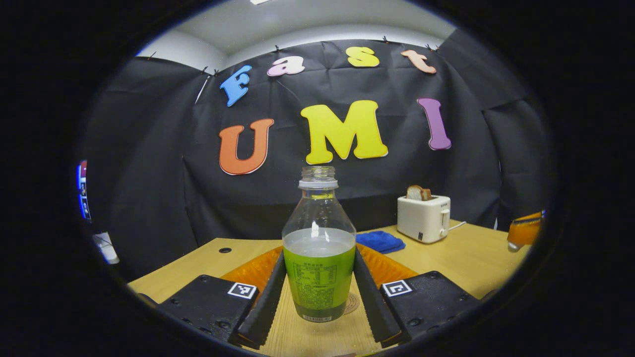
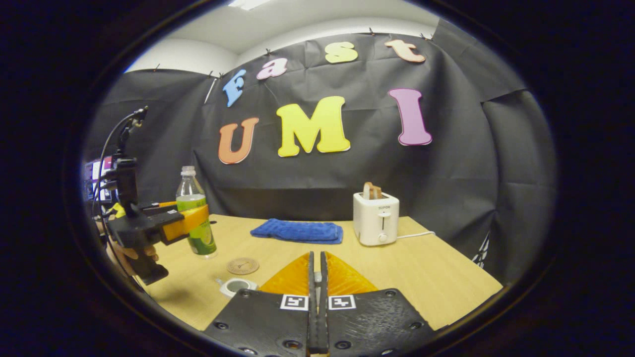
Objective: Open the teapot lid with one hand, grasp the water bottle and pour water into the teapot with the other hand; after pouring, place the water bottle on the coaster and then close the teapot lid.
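Left gripper level, clamped on upright water bottle above coaster, right gripper closed together, empty, over table

White toaster holding bread stands on the worktop, beyond the tongs; blue cloth lies just left of it.

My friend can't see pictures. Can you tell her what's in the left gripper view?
An uncapped water bottle with a green label stands between the left gripper's two fingers, which press on its sides over a wooden table. Behind it lie a blue cloth and a white toaster holding bread.
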Motion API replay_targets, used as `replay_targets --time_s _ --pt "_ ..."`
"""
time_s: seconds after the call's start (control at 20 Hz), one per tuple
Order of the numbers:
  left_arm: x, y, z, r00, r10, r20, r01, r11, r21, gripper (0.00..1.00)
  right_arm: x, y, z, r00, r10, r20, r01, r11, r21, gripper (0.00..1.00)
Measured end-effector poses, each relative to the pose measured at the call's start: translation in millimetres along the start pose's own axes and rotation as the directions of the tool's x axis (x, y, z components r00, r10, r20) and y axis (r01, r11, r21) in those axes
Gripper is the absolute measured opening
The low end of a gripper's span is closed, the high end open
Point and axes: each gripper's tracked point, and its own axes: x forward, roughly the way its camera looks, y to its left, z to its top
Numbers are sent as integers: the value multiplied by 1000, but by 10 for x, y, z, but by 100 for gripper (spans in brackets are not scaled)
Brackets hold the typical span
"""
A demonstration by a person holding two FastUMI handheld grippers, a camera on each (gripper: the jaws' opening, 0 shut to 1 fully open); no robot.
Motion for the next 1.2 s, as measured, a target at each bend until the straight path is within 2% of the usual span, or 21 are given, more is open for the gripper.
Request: replay_targets --time_s 0.15,0.35,0.65,0.9,1.05,1.2 --pt "283 59 -158 999 13 -30 -14 999 -43 77 149 45 -10 1000 18 -8 -17 1000 19 0" --pt "559 -83 -425 998 -32 -58 28 996 -79 77 250 -37 -142 1000 13 -25 -12 1000 19 1" --pt "653 -190 -730 993 -48 -107 41 997 -67 78 337 -196 -309 998 -11 -60 13 1000 28 0" --pt "651 -177 -754 994 -43 -103 39 999 -35 80 315 -120 -301 999 5 -53 -4 1000 20 0" --pt "607 -152 -674 995 -31 -90 30 999 -16 92 290 -96 -296 999 5 -52 -4 1000 14 0" --pt "535 -145 -514 997 -43 -60 42 999 -6 94 250 -10 -308 998 17 -54 -17 1000 1 0"
